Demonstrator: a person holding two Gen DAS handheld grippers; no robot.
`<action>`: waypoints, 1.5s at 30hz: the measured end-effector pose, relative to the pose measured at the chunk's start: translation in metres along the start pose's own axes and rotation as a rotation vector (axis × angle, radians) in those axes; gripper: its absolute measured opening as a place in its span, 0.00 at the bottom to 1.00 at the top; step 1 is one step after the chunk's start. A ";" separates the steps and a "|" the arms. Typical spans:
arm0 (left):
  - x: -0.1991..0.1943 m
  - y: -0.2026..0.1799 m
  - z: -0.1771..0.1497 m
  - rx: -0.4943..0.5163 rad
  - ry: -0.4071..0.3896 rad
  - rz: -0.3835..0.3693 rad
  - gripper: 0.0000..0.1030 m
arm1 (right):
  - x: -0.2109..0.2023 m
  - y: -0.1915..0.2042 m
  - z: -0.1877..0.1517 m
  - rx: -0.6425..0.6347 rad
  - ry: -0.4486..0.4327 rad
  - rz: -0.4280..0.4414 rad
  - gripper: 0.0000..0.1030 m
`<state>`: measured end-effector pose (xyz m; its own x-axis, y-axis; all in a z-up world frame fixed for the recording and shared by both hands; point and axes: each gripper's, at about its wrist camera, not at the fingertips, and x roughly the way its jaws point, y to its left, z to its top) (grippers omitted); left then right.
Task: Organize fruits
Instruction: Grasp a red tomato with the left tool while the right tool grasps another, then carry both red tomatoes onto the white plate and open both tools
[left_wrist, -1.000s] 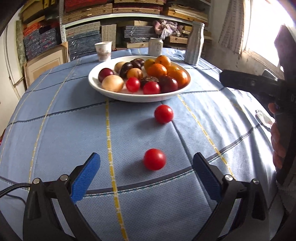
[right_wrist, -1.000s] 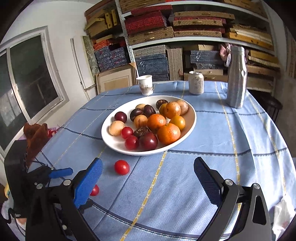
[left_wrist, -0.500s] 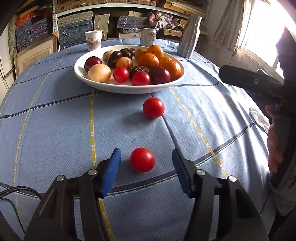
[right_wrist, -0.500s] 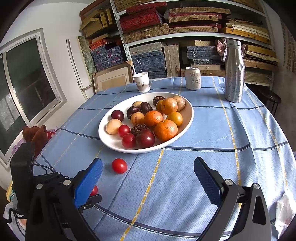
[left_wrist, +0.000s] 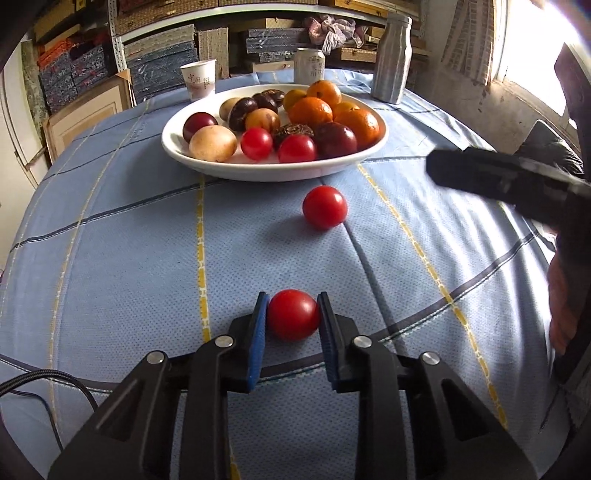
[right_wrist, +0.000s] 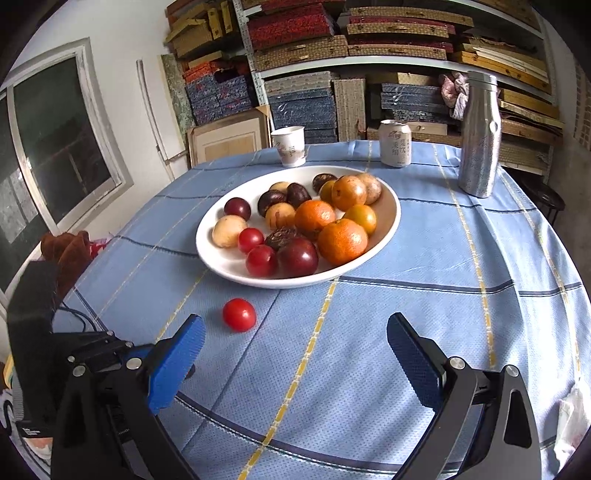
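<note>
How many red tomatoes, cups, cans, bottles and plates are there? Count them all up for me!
red tomatoes: 4
paper cup: 1
can: 1
metal bottle: 1
plate: 1
Total: 8

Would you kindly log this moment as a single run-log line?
left claw: just closed on small red tomato on blue cloth | right claw: open, empty | second red tomato: loose before white fruit plate
</note>
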<state>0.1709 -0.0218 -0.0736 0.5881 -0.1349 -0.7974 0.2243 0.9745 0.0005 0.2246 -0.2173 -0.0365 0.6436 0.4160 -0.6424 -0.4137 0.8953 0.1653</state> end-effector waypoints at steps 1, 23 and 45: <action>-0.002 0.000 -0.001 0.003 -0.006 0.009 0.25 | 0.003 0.003 -0.001 -0.014 0.008 -0.003 0.97; -0.010 0.005 -0.003 -0.005 -0.039 0.065 0.25 | 0.068 0.057 0.007 -0.163 0.179 0.043 0.50; -0.011 0.029 0.080 -0.026 -0.151 0.073 0.25 | 0.025 0.033 0.055 -0.121 -0.003 0.013 0.27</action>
<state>0.2332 -0.0062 -0.0163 0.7129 -0.0867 -0.6959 0.1571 0.9868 0.0381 0.2622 -0.1684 -0.0060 0.6397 0.4282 -0.6383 -0.4964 0.8642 0.0823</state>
